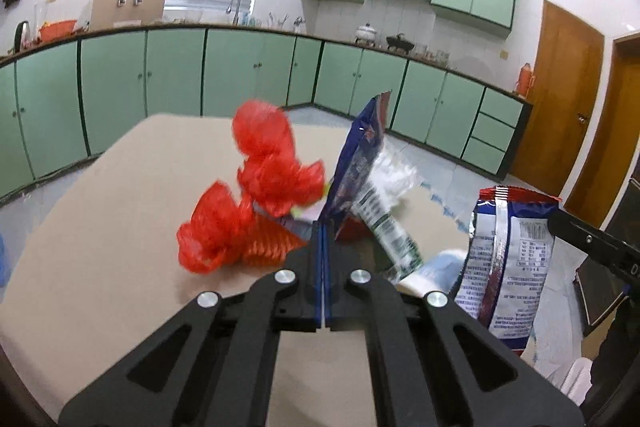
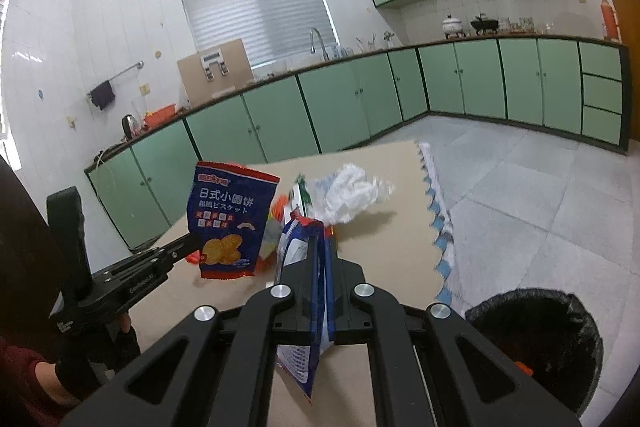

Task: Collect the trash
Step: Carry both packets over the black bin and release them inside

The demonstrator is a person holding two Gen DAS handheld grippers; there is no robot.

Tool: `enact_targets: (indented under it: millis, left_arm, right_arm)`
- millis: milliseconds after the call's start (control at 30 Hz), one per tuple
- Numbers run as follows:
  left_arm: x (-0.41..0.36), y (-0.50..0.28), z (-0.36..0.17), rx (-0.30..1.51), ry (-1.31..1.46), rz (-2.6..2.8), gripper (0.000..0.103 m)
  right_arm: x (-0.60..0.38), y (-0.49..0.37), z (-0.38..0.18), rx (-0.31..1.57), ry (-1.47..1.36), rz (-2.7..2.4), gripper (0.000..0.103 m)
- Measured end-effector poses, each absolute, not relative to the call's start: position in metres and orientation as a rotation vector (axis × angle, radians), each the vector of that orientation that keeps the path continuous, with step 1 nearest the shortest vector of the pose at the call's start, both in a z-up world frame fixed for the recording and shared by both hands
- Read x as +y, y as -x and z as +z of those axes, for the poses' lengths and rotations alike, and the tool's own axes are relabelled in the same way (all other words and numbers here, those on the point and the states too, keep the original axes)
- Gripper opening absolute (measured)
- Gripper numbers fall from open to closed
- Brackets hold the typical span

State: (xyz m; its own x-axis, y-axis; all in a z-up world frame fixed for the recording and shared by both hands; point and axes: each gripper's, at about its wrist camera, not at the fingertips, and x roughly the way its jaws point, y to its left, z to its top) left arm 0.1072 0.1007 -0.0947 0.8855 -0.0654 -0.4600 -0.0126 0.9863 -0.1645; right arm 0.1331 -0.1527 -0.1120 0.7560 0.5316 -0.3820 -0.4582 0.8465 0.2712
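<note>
My left gripper (image 1: pixel 323 227) is shut on a dark blue biscuit bag (image 1: pixel 360 155), which stands edge-on above the beige table (image 1: pixel 100 227). In the right wrist view that bag (image 2: pixel 230 223) shows its printed front, pinched at its left edge by the left gripper (image 2: pixel 194 243). My right gripper (image 2: pixel 322 231) is shut on a blue, white and red snack bag (image 2: pixel 304 307), also seen at the right of the left wrist view (image 1: pixel 508 259). A crumpled red plastic bag (image 1: pixel 256 187), a white plastic wad (image 2: pixel 348 195) and a green-white wrapper (image 1: pixel 394 239) lie on the table.
A bin with a black liner (image 2: pixel 536 343) stands on the floor at the table's right side. A blue-and-white mat (image 2: pixel 440 227) lies along the table's right edge. Green kitchen cabinets (image 1: pixel 240 75) run along the far walls. A person's hand (image 2: pixel 44 379) shows at lower left.
</note>
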Motion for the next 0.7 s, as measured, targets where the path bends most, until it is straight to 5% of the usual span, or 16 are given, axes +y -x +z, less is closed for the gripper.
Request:
enact_targets:
  millis: [700]
  left_arm:
    - [0.015,-0.116,-0.048,0.366,0.105,-0.251,0.000]
  right_arm:
    - [-0.206,-0.109,-0.061,0.311,-0.153,0.419,0.003]
